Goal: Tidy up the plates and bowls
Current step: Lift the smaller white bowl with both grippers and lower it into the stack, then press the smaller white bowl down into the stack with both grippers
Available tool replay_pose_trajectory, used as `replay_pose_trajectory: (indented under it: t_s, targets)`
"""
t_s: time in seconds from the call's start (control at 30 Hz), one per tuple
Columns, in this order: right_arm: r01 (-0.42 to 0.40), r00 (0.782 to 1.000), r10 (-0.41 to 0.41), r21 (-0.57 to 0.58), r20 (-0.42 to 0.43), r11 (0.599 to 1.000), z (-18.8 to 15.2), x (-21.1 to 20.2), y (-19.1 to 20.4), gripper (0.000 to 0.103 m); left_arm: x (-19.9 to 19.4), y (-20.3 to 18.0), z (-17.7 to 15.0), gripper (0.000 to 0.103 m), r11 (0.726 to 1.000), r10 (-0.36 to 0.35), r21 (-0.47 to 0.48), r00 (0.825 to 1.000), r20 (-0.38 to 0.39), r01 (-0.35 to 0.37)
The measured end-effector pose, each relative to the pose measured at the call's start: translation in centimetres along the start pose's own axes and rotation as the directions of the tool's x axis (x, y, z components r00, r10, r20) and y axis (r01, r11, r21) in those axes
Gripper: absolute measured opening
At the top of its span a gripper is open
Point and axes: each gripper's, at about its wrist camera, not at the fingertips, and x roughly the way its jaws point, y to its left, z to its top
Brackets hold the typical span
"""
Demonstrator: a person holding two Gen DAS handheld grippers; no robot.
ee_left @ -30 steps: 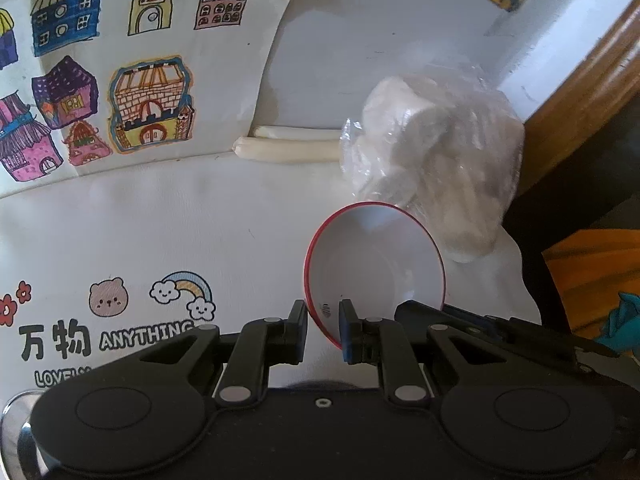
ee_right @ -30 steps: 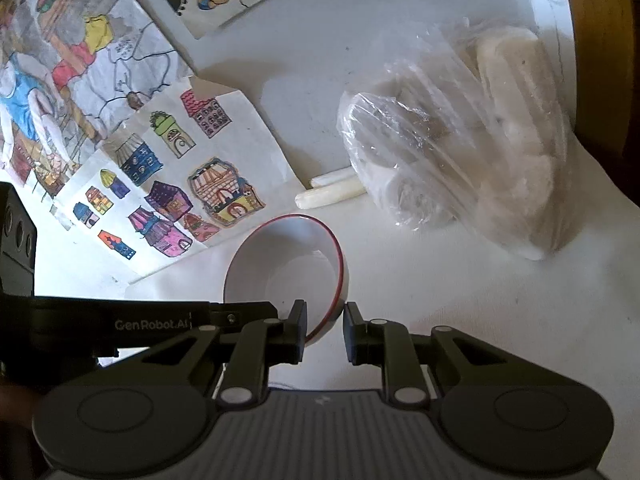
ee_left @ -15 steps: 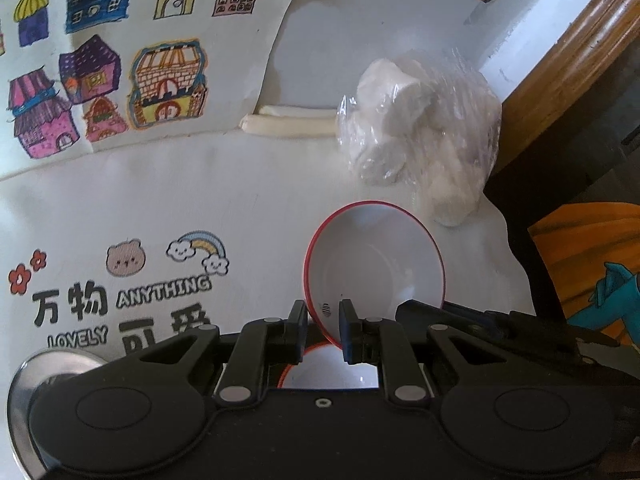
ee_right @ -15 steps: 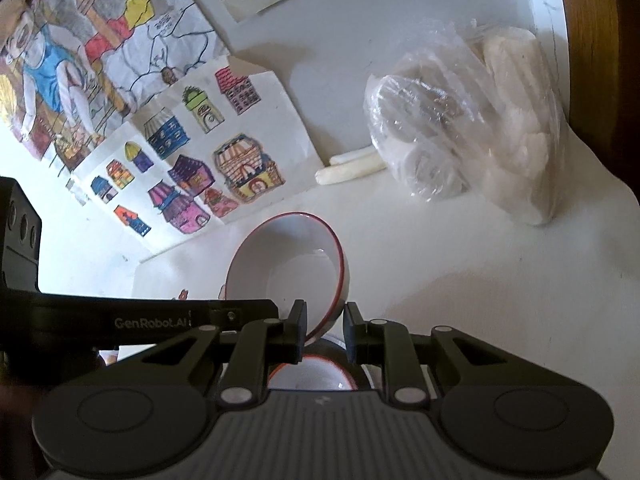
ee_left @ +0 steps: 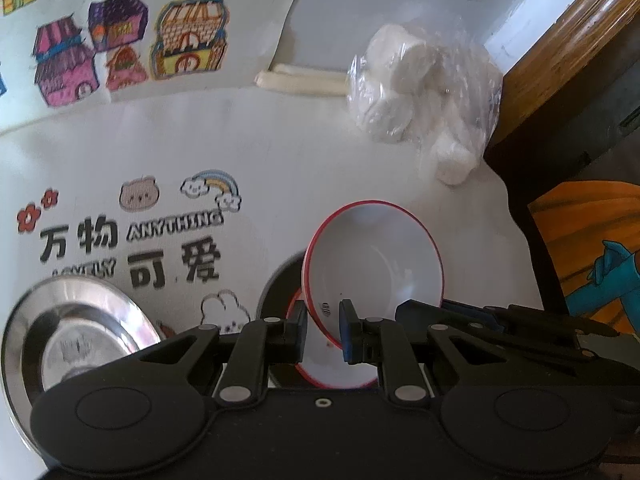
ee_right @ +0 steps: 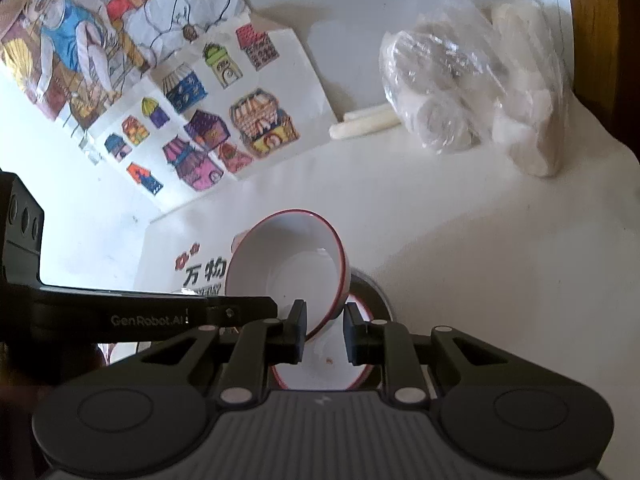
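Observation:
A white bowl with a red rim (ee_left: 376, 264) is held in the air by both grippers. My left gripper (ee_left: 323, 330) is shut on its near-left rim. My right gripper (ee_right: 325, 332) is shut on the same bowl (ee_right: 288, 268) at its opposite rim. Below it a second red-rimmed white bowl (ee_left: 340, 368) sits inside a dark round dish (ee_left: 276, 292); it also shows in the right wrist view (ee_right: 324, 368). A shiny steel plate (ee_left: 68, 340) lies on the table at the lower left.
The white tablecloth (ee_left: 248, 148) carries printed cartoons and letters. A clear bag of white lumps (ee_left: 420, 92) and two white sticks (ee_left: 300, 80) lie at the back. Coloured drawings (ee_right: 208, 120) lean on the wall. The table's right edge drops off beside a wooden frame (ee_left: 560, 40).
Both grippers have lifted the held bowl up and back from the tablecloth. The second bowl, the dark dish and the steel plate have come into view below.

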Motion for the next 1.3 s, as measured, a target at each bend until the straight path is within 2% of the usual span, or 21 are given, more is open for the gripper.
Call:
replay_pose_trajectory:
  t_s: [0.57,1.3]
  targets:
    - [0.004,0.992,-0.007,-0.025,-0.123,1.0,-1.3,0.6,-0.7,0.022,1.1,-0.7,-2.4,0.019,1.0,0.022,-0.012,0.996,-0.083,-0.023]
    - [-0.019,0.983,0.008,-0.061,-0.186,0.998,-0.6,1.7,-0.8,0.022,1.8,-0.7,-2.2,0.02,0.996,0.064,-0.051,0.99,-0.123,-0.071]
